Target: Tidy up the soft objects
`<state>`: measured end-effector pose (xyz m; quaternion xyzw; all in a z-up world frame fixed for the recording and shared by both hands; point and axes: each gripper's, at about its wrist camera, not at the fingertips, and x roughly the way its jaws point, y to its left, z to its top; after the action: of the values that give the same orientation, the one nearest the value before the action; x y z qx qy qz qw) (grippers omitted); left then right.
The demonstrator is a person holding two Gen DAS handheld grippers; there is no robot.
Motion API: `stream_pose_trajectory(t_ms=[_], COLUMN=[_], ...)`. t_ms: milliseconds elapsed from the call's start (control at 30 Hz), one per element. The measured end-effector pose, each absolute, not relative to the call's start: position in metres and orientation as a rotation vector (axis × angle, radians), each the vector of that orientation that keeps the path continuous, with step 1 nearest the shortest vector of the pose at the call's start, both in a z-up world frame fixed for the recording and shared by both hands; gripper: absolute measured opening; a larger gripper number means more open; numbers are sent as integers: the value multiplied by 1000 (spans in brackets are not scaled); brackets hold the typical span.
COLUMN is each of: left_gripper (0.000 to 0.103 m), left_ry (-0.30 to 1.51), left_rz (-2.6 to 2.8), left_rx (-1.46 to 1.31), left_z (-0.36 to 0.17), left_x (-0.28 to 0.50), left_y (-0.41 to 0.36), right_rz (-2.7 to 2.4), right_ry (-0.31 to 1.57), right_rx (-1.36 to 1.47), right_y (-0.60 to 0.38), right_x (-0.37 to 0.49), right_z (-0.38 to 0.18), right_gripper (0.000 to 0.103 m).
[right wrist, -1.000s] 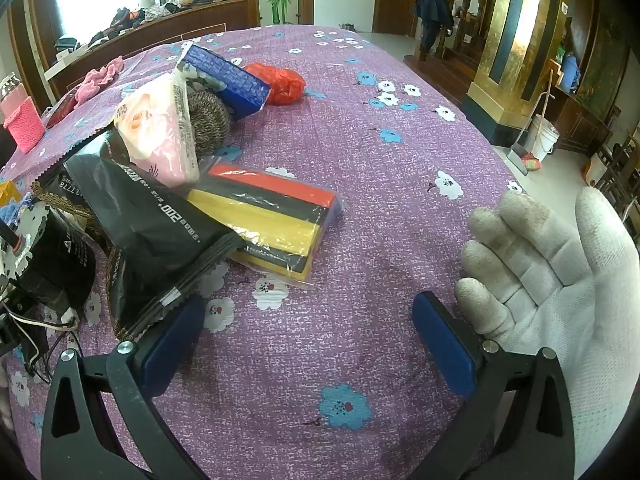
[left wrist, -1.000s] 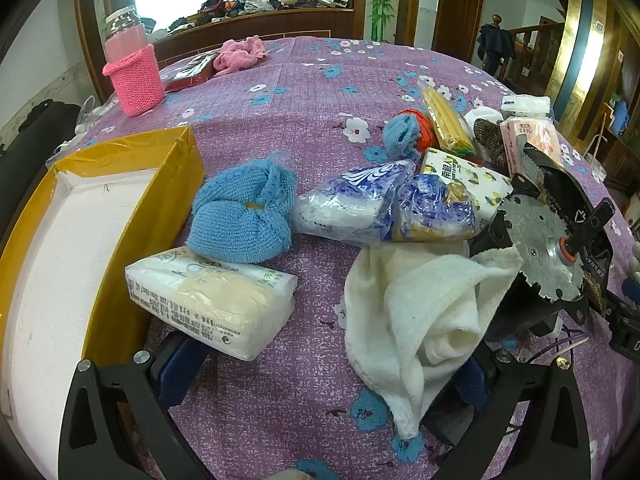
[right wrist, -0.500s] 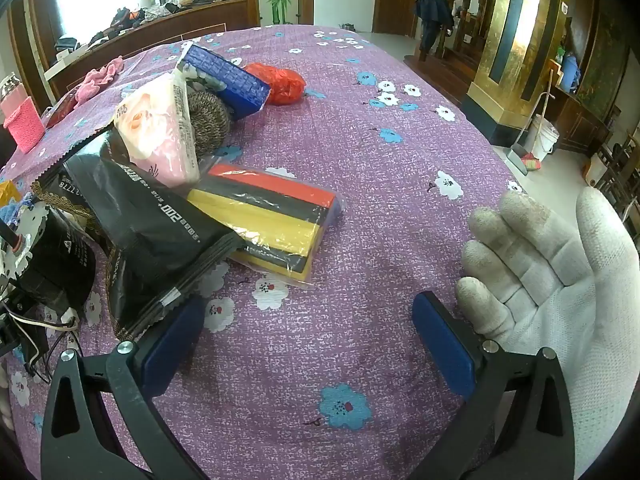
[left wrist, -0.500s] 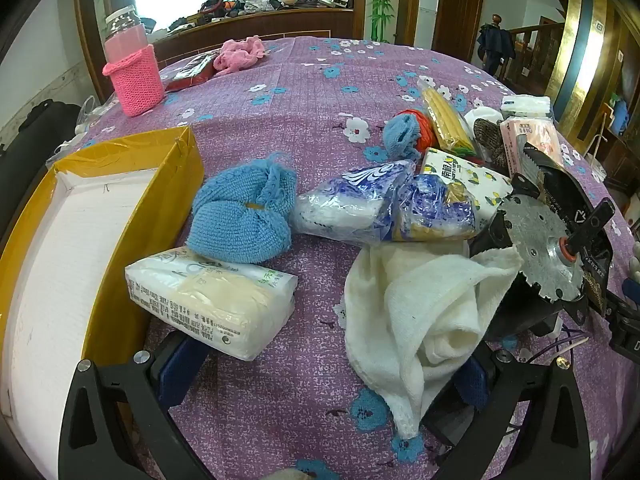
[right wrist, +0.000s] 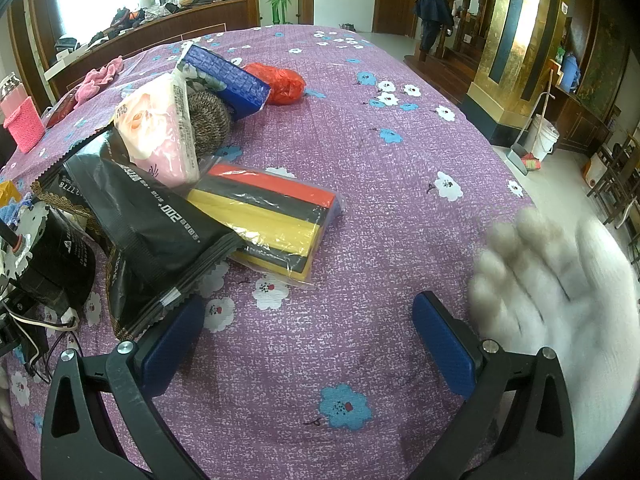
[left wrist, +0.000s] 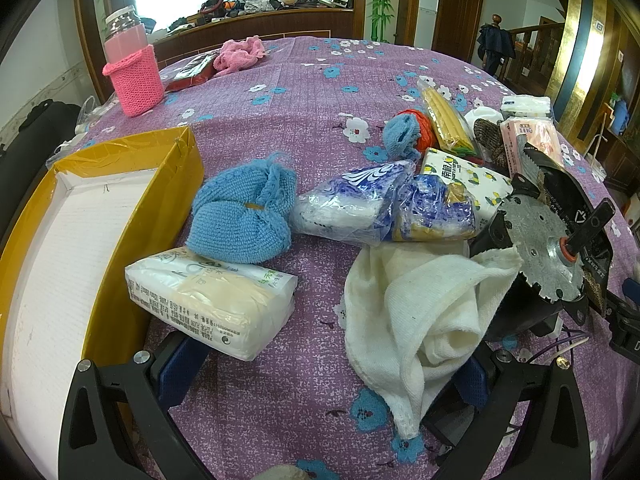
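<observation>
Resting spread and empty on the table (left wrist: 304, 128), the left gripper (left wrist: 320, 364) should close squarely around the tissue pack (left wrist: 212, 300) beside the yellow box (left wrist: 132, 240), while the right gripper (right wrist: 308, 336), also spread, waits near the sponges (right wrist: 268, 216).

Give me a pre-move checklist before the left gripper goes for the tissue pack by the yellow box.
1. Left gripper open: ok.
2. Tissue pack in front of the left gripper, unobstructed from above: ok.
3. Yellow box has free room inside: ok.
4. White towel apart from the pack: ok.
5. Right gripper open, holding nothing: ok.
6. Gloved hand beside the right gripper, blurred: cannot tell where it is heading.
</observation>
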<state>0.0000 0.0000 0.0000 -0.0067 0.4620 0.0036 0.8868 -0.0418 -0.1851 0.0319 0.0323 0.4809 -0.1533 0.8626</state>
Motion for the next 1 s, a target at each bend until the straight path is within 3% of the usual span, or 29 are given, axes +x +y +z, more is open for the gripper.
stream_pose_trajectory(t_ms=[1000], left_gripper=[102], left_ry=[1012], left_rz=[9], left_rx=[-9], left_z=[7], left_x=[-21], left_y=[-1], right_rz=[-243], right_ry=[1081], right_rx=[97], right_y=[-197], right_x=[-47], right_z=[38], right_gripper=[103])
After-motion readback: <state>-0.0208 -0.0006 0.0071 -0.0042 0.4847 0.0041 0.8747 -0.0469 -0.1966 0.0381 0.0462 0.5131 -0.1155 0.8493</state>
